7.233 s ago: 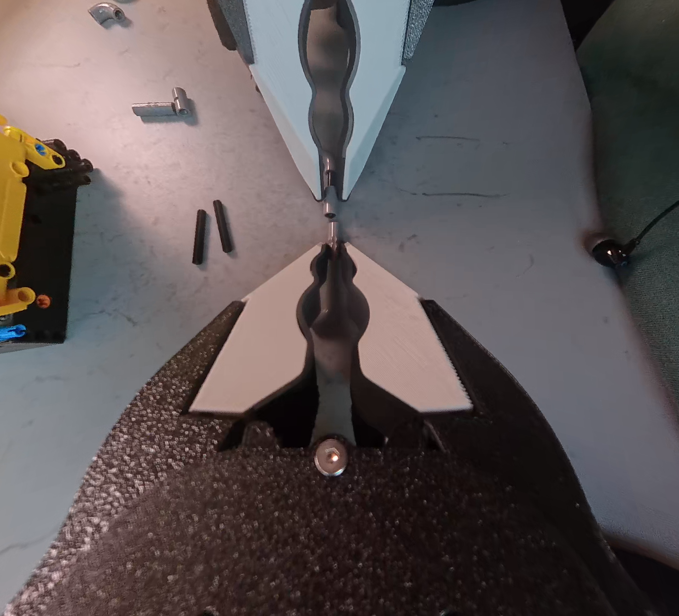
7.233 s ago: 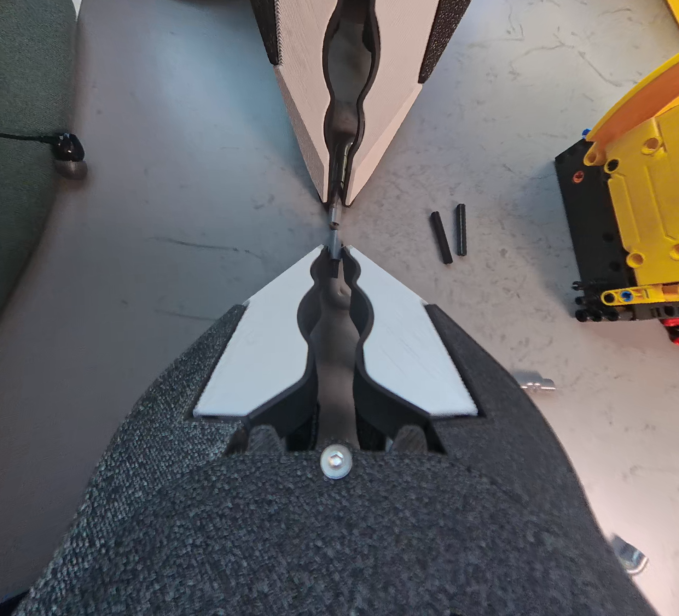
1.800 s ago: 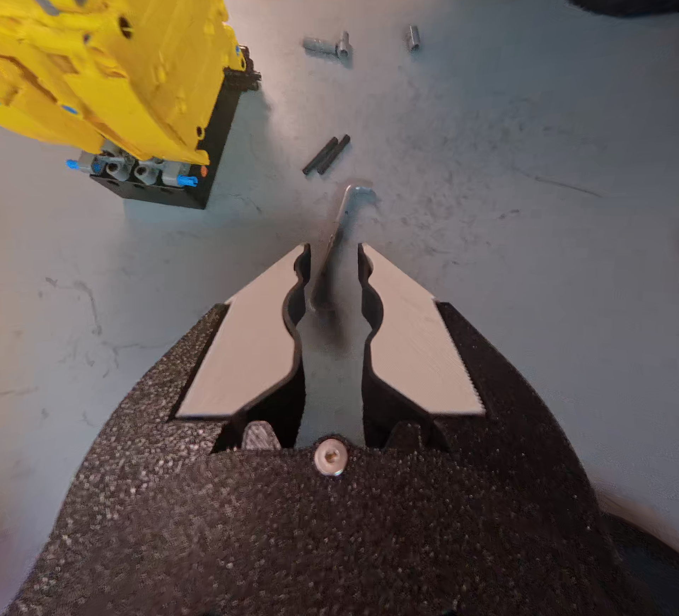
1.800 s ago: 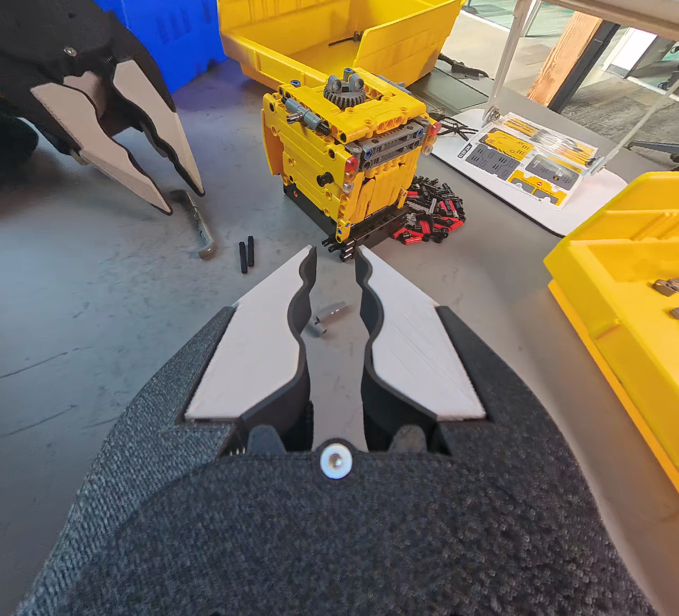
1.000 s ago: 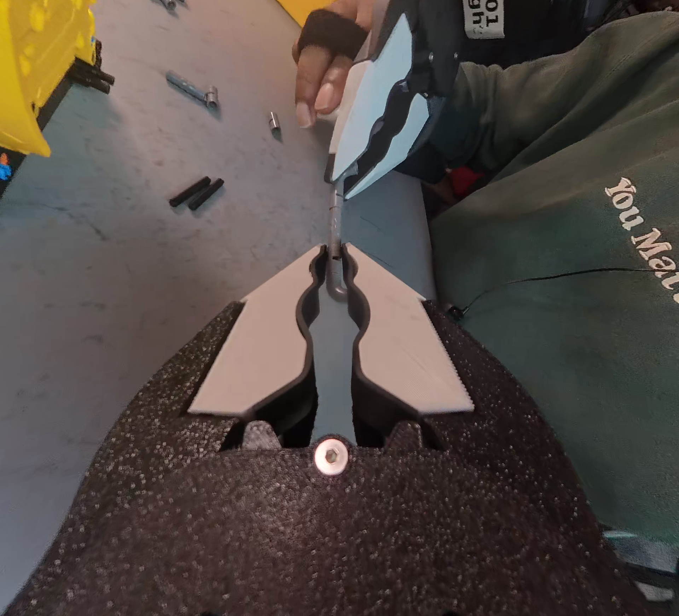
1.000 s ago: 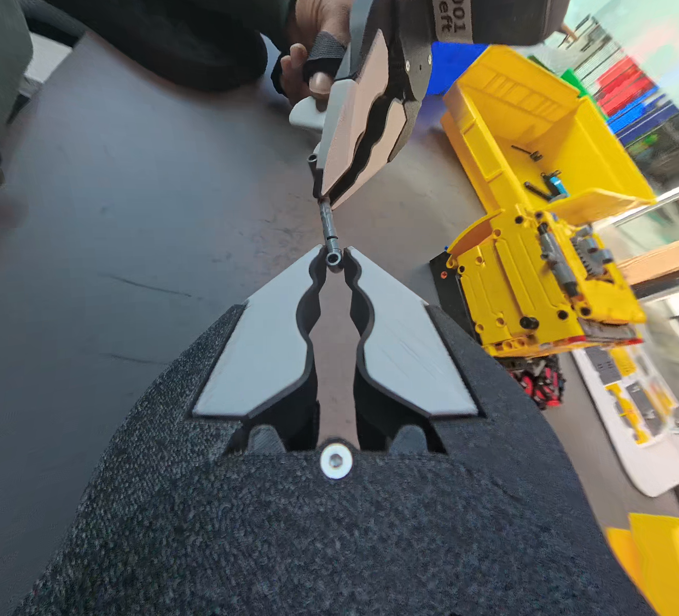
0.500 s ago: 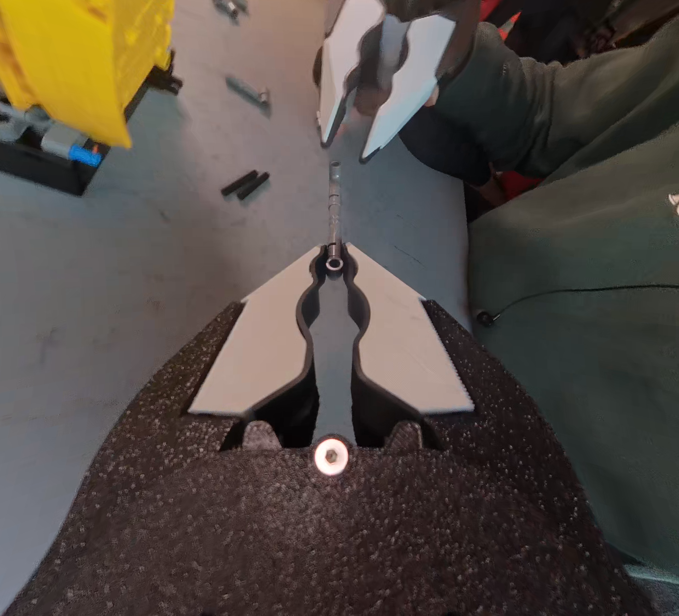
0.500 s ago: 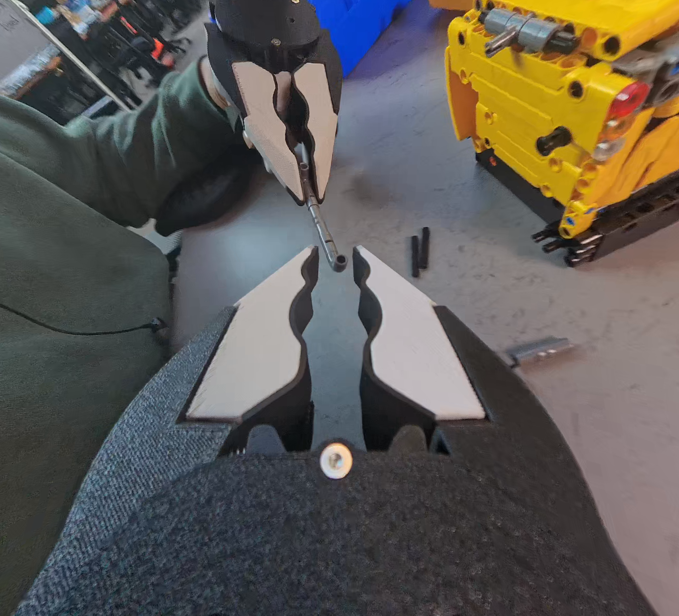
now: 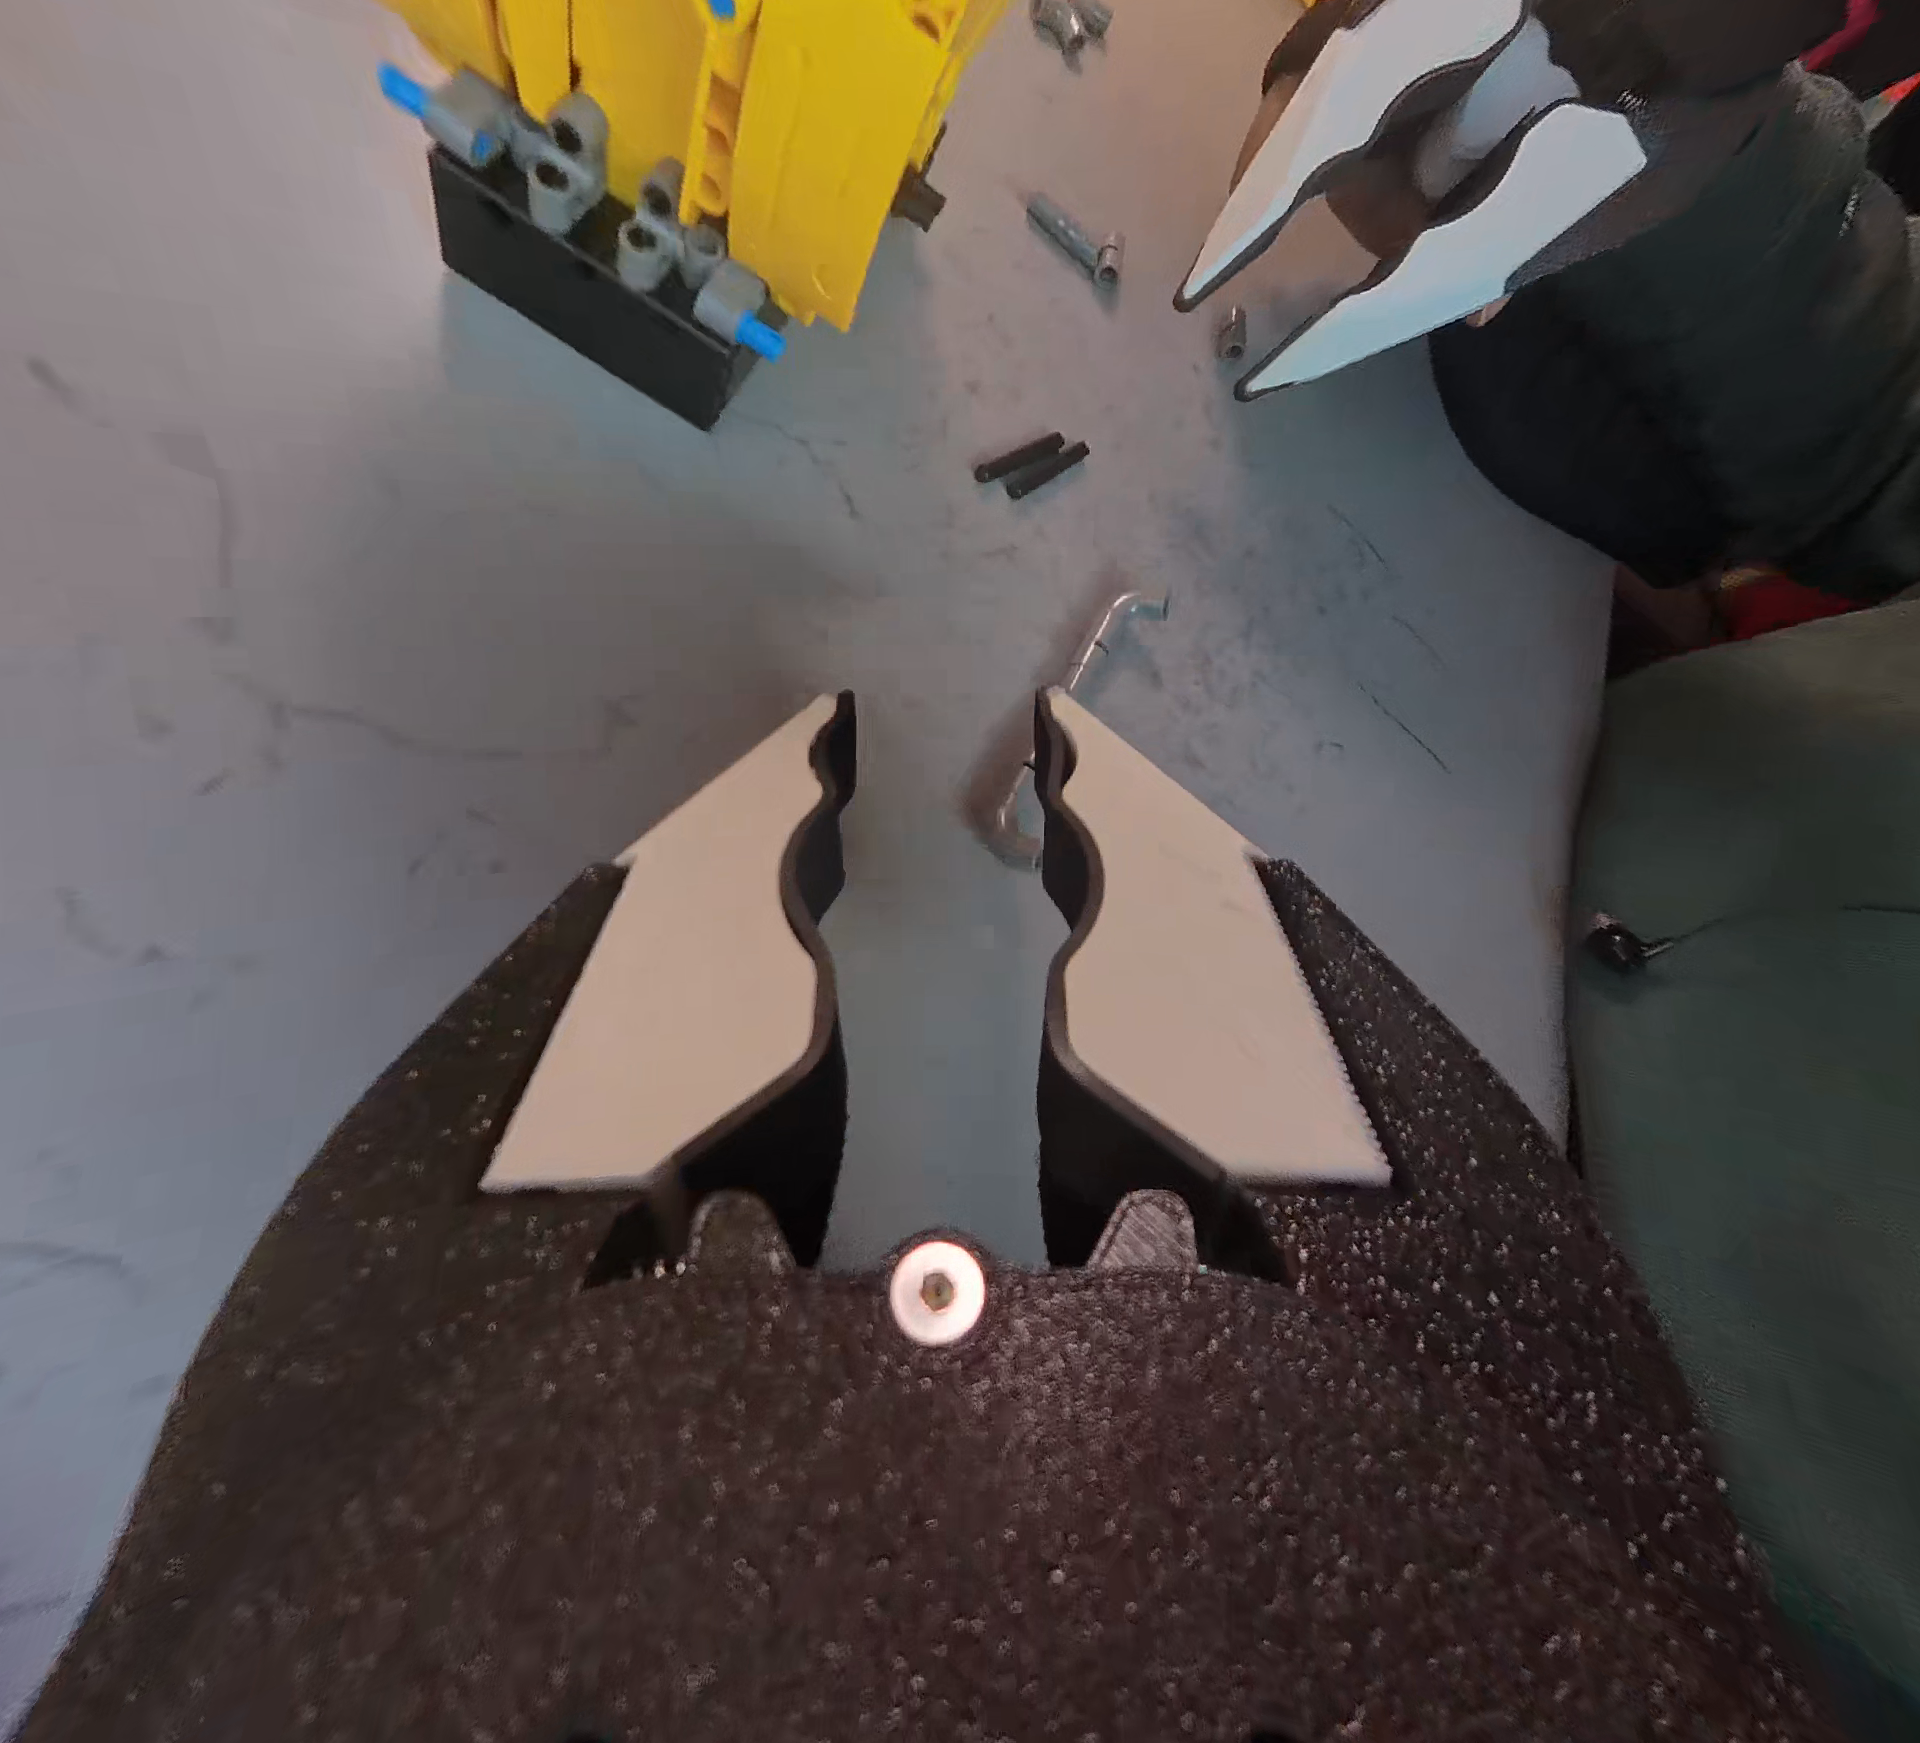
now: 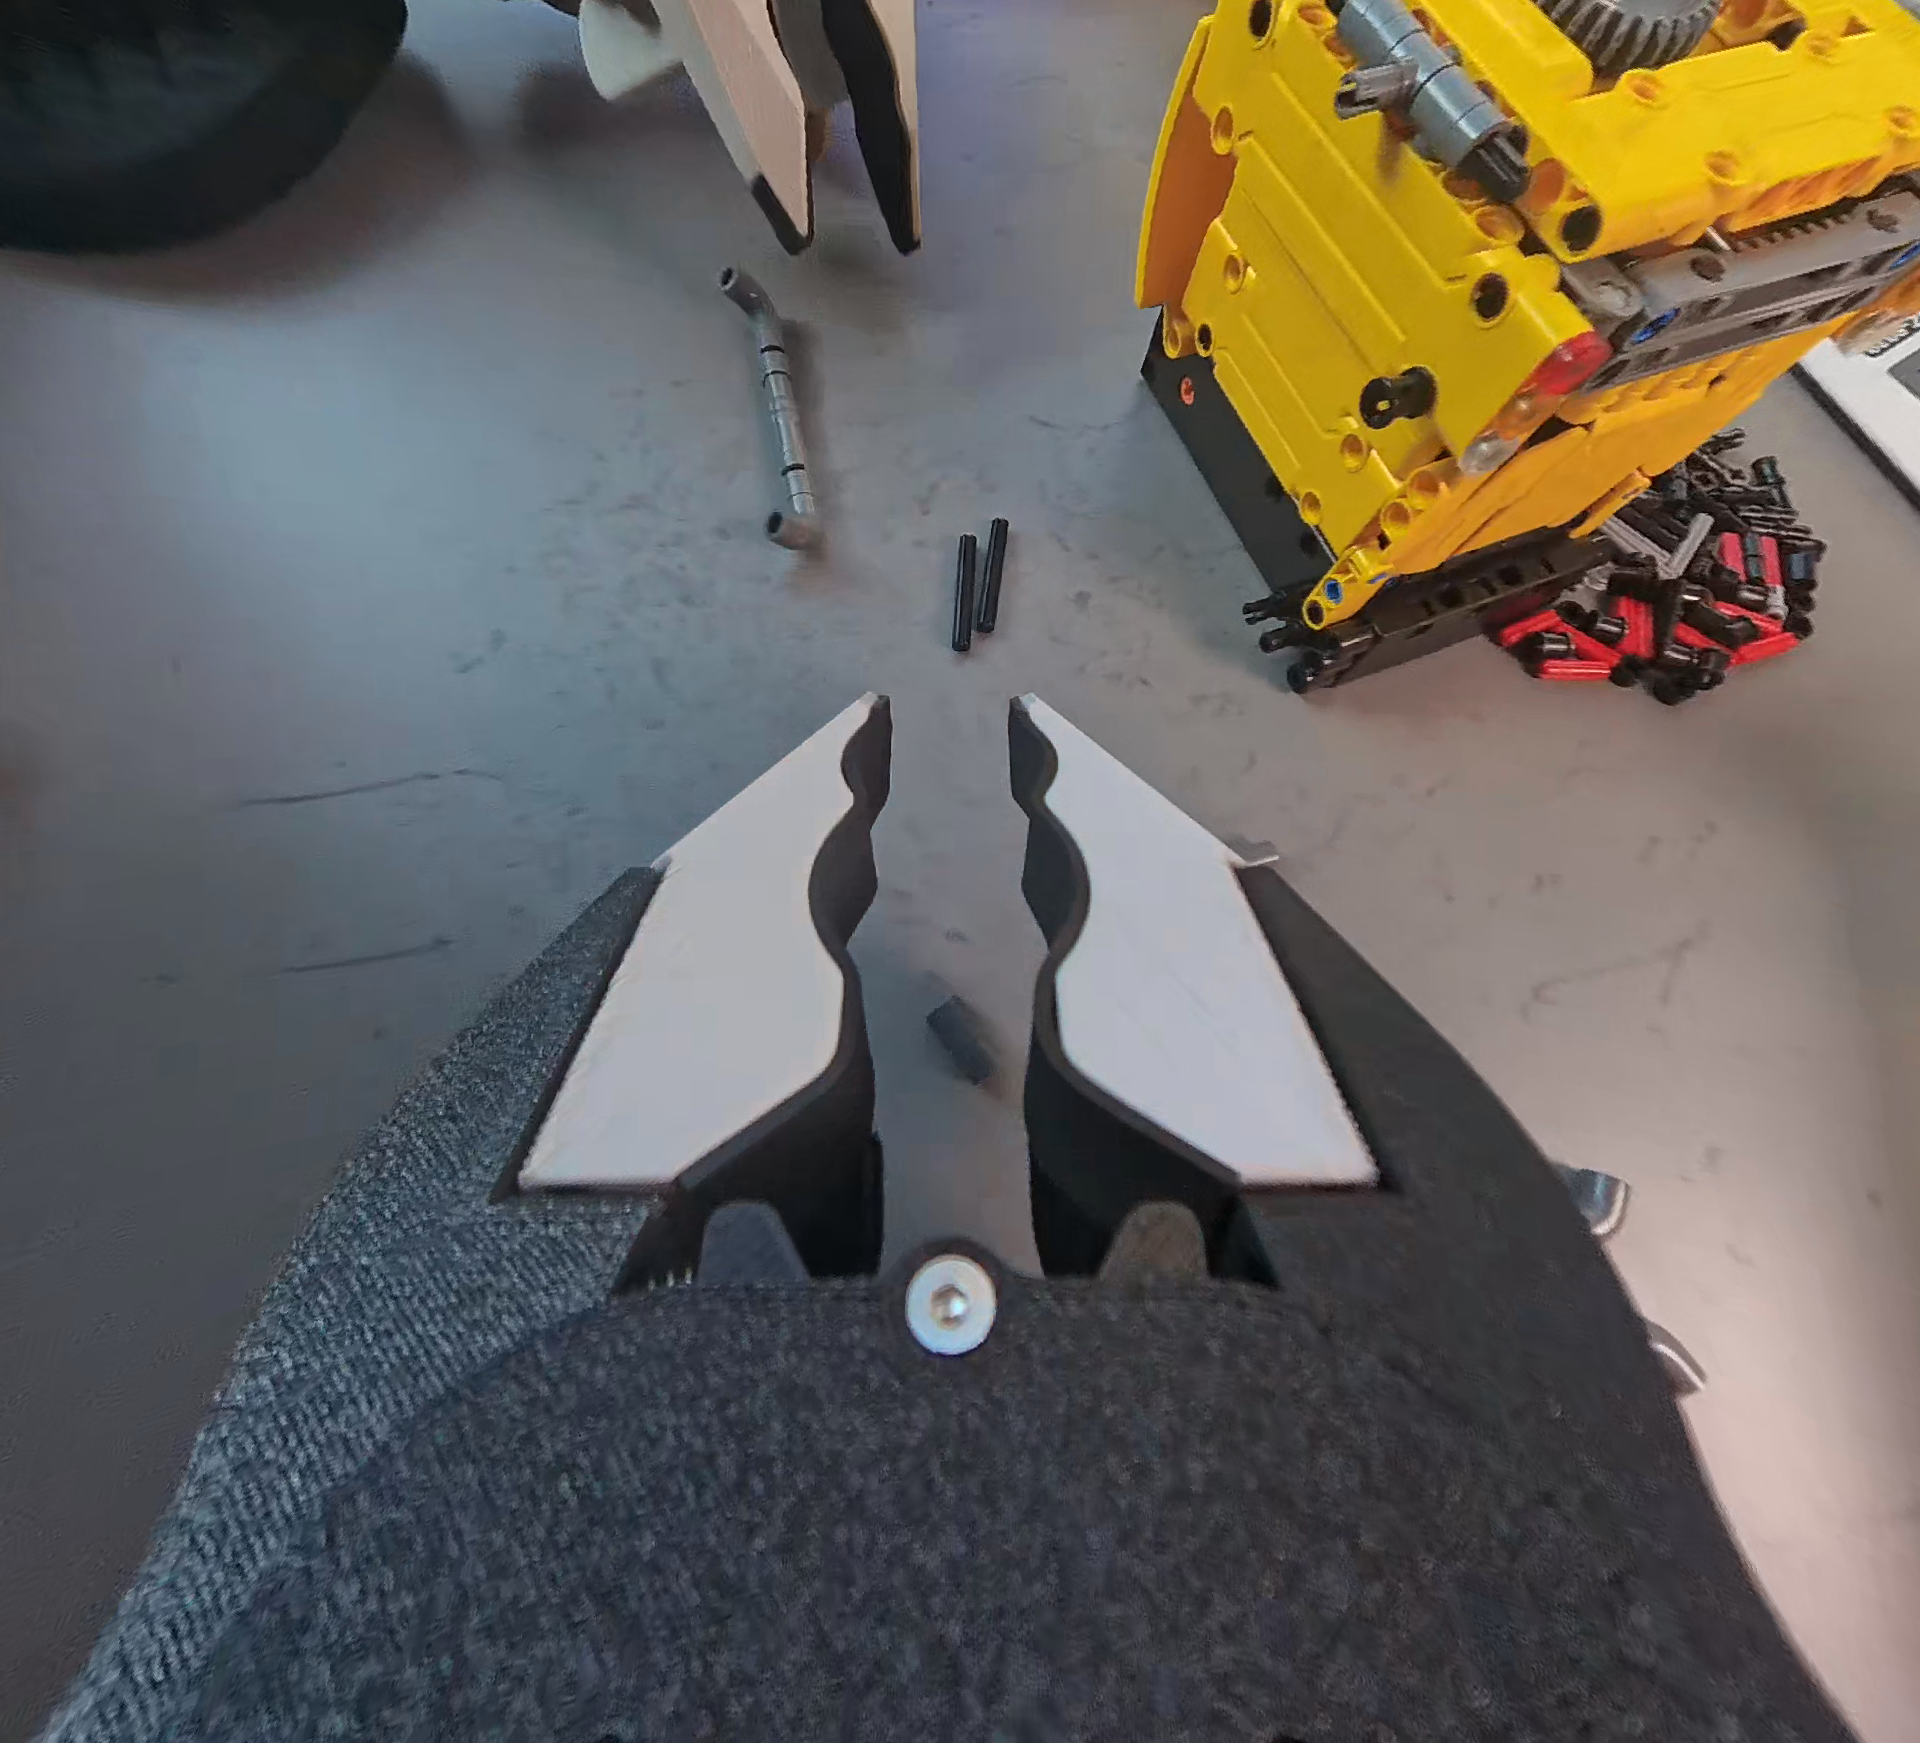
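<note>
Hiding partly behind left gripper [image 9: 945, 706]: grey rod [image 9: 1081, 685], seemingly untouched.

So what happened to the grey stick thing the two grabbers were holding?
The left gripper let go and opened; the grey rod now lies flat on the table. The right gripper, already open, pulled away. The black pins and yellow model stayed put.

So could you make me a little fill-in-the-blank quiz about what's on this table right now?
1. Both the left gripper and the right gripper are ____.
2. The grey bent rod lies on the ____.
3. Beside it lie ____ thin black pins.
4. The big brick model is mostly ____.

Missing words: open; table; two; yellow
</note>
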The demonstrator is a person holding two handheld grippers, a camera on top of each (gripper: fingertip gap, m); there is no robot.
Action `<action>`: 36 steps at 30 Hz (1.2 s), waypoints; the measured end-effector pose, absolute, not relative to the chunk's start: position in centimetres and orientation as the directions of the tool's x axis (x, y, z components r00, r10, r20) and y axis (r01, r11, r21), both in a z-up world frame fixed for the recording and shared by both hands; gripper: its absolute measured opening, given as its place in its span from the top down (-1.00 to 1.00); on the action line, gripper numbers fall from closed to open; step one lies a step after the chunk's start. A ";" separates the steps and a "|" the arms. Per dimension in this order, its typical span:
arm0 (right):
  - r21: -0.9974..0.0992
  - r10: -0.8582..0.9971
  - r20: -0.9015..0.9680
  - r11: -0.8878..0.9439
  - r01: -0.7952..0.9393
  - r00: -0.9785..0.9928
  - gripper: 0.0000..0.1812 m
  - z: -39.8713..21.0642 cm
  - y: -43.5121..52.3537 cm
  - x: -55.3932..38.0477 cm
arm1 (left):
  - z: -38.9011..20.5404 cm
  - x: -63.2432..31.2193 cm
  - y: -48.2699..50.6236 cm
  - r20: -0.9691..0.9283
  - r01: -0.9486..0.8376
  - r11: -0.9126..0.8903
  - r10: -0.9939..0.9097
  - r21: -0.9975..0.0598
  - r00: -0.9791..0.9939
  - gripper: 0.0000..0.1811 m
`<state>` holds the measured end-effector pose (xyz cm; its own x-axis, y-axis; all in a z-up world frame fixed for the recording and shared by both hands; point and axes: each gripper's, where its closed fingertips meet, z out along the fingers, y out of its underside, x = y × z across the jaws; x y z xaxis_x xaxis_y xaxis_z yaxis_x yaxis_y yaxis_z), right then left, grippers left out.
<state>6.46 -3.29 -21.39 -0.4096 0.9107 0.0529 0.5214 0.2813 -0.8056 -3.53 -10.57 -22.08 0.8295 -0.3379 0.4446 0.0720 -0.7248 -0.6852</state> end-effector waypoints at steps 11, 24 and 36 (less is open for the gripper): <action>-0.861 0.840 0.148 0.369 0.351 -0.522 0.79 -19.5 -6.4 6.3 | -22.9 1.0 -13.2 -0.015 -0.499 -0.488 -0.704 -0.716 0.711 0.73; -0.704 0.732 0.304 0.604 0.373 -0.610 0.78 -23.1 -9.6 2.9 | -23.7 -0.2 -12.5 0.054 -0.424 -0.566 -0.641 -0.707 0.766 1.00; -0.685 0.825 -0.049 0.382 0.620 -0.563 0.93 -23.7 -8.9 2.2 | -23.8 0.2 -13.2 0.089 -0.425 -0.566 -0.667 -0.706 0.740 0.74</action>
